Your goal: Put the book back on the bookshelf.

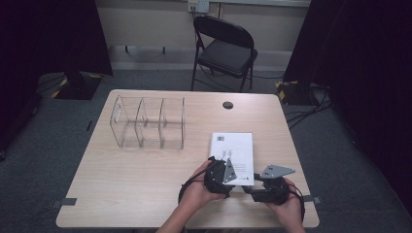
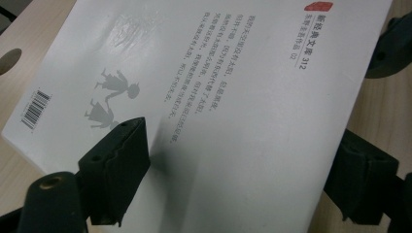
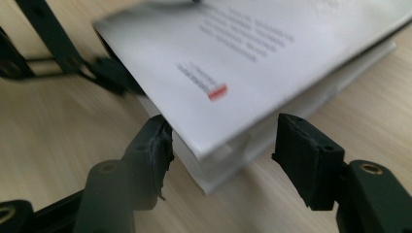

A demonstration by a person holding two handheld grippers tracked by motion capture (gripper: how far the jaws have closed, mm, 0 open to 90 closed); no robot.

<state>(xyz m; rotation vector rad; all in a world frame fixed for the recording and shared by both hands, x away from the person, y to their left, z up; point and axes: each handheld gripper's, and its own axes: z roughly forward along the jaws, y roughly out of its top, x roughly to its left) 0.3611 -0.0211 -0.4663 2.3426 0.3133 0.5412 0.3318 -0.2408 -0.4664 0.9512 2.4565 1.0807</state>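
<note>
The white book (image 1: 232, 154) is lying flat on the tabletop (image 1: 145, 179), long axis running away from the person, its near end sitting between both released hand-held grippers, left (image 1: 224, 171) and right (image 1: 253, 187), neither clamping it.

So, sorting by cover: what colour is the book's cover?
White, with grey figures and a red stamp; the book shows best in the left gripper view.

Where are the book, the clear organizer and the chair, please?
book (image 1: 233, 148), high view, middle of its white cover.
organizer (image 1: 172, 121), high view, wall of its right compartment.
chair (image 1: 228, 57), high view, its black seat.
</note>
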